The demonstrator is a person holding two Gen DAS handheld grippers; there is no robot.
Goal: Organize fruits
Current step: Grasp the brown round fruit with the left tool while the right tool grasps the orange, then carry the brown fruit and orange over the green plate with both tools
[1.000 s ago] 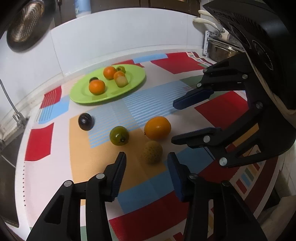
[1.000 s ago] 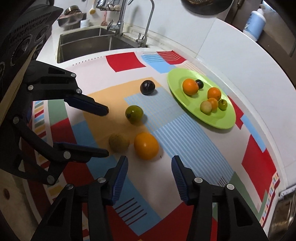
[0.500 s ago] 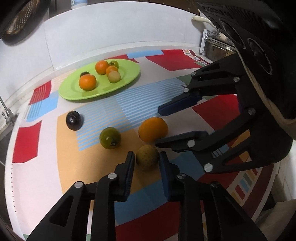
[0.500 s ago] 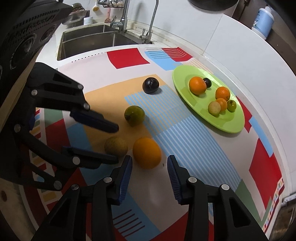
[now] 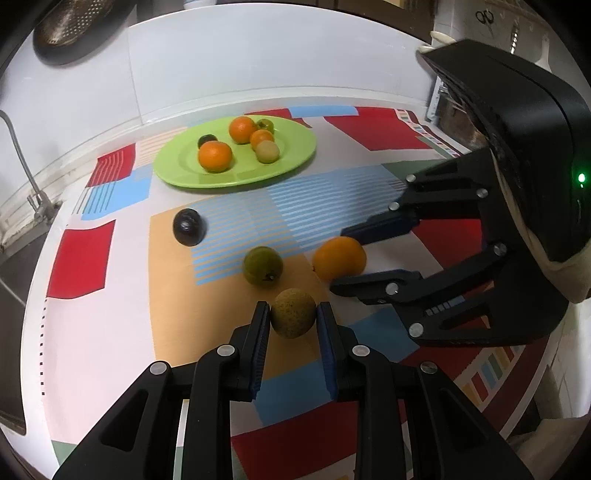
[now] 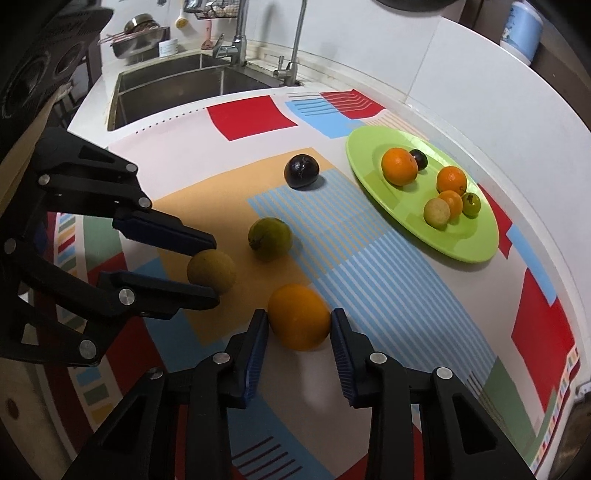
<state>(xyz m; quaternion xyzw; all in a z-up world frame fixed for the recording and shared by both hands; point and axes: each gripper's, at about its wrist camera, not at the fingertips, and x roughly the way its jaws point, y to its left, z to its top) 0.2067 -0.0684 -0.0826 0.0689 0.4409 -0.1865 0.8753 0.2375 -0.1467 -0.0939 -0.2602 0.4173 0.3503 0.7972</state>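
Observation:
My left gripper [image 5: 293, 308] is shut on a speckled yellow-brown fruit [image 5: 293, 314], which rests on the patterned mat. In the right wrist view that left gripper [image 6: 216, 269] shows at the left, clamped on the same fruit [image 6: 211, 271]. The jaws of my right gripper [image 6: 298, 318] are closing, and the pads touch both sides of a large orange [image 6: 299, 316]. A green fruit [image 5: 263, 266] and a dark plum [image 5: 189, 232] lie loose on the mat. The green plate [image 5: 177, 166] at the back holds several small fruits.
A sink [image 6: 177, 85] with a faucet [image 6: 295, 55] lies beyond the mat's far left in the right wrist view. A white backsplash runs behind the plate. A blue-white bottle [image 6: 521, 33] stands on the ledge. A metal colander [image 5: 74, 26] hangs on the wall.
Both grippers came down to the fruits and narrowed. The left jaws closed onto the yellow-brown fruit. The right jaws drew in around the orange.

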